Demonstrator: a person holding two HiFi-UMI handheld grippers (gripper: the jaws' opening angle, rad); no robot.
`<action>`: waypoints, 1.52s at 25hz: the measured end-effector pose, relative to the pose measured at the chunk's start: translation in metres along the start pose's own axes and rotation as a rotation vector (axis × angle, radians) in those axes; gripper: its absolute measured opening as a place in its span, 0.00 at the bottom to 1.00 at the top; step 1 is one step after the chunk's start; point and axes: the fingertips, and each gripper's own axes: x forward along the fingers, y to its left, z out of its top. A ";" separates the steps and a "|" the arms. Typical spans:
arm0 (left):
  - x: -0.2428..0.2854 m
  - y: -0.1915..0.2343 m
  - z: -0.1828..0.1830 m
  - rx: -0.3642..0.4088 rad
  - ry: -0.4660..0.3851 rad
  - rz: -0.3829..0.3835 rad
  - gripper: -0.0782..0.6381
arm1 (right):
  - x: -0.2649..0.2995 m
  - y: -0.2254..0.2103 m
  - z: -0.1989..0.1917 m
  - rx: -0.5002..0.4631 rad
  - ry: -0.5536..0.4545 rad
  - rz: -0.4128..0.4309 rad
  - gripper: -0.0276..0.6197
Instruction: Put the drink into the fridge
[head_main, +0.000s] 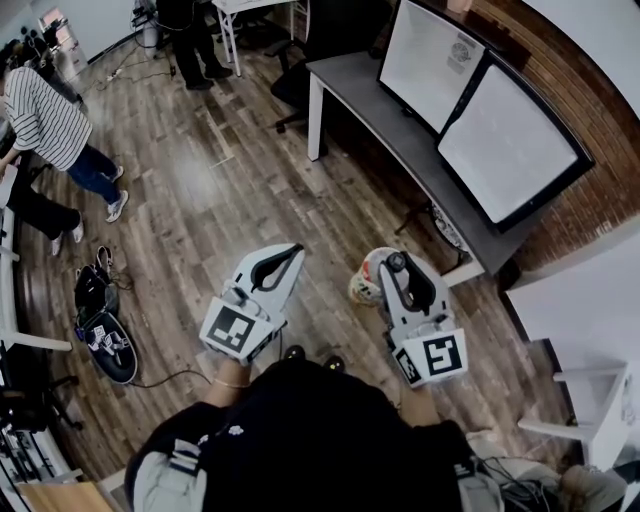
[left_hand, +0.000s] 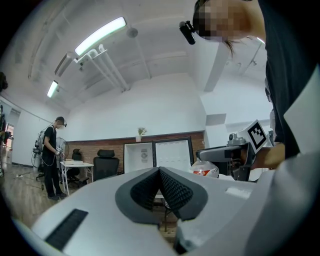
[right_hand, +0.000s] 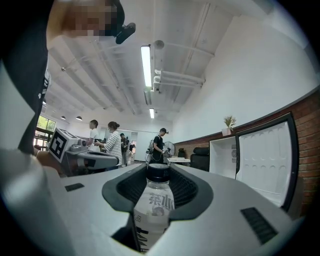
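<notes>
Drink (right_hand: 152, 210): clear bottle, black cap, white label. It sits between the jaws of the right gripper (right_hand: 159, 172), which stand fairly wide and press on its sides, the cap near the jaw tips. In the head view the bottle is over the wood floor (head_main: 220, 200), well apart from the fridge (head_main: 500, 140), which is ahead and to the right with its door open and its white interior showing. Left gripper (left_hand: 160, 171): pads together, nothing between them, held level beside the right one.
</notes>
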 end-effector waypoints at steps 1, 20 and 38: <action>-0.001 0.002 -0.001 -0.005 0.002 0.001 0.10 | 0.002 0.001 0.001 -0.001 -0.001 0.001 0.25; -0.037 0.066 -0.010 -0.016 0.004 0.023 0.10 | 0.055 0.040 0.001 -0.001 -0.002 0.006 0.25; -0.030 0.101 -0.028 -0.032 0.010 0.051 0.10 | 0.096 0.033 -0.012 0.015 -0.005 0.013 0.25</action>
